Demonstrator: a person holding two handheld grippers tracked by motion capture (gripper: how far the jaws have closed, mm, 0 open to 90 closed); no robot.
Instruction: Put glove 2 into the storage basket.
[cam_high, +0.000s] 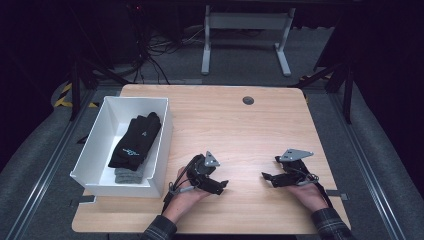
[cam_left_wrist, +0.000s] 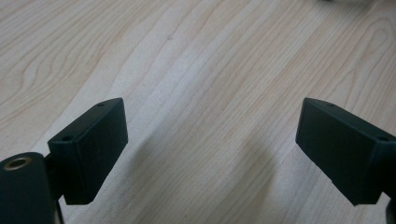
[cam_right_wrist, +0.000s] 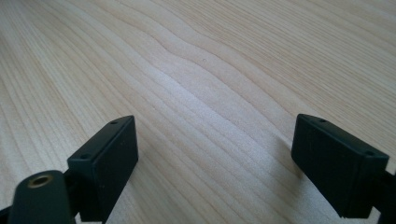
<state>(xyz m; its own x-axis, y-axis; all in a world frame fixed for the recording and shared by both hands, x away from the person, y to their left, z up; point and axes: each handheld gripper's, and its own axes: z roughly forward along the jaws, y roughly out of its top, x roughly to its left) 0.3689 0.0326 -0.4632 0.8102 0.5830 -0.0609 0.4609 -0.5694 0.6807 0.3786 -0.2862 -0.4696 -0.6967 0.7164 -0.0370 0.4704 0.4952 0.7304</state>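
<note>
Near the front edge of the table (cam_high: 240, 120), both tools are rested on the bare wood, well apart from each other and held low by the person's hands. The left tool (cam_high: 216, 184) is seen with its jaws spread wide and nothing between them, and the same is shown for the right tool (cam_high: 270, 178), whose jaws are also parted over plain wood grain. At the table's left side a white bin (cam_high: 162, 150) is set, and inside it the black socks (cam_high: 136, 141) are laid on top of a grey folded piece (cam_high: 129, 175). The work is judged to be finished or nearly so: the socks are already stowed in the bin, nothing loose is left on the table, and neither tool is engaged. The socks' long axis is run along the length of the bin, from the near left toward the far right, with the narrower end pointed away from the person
</note>
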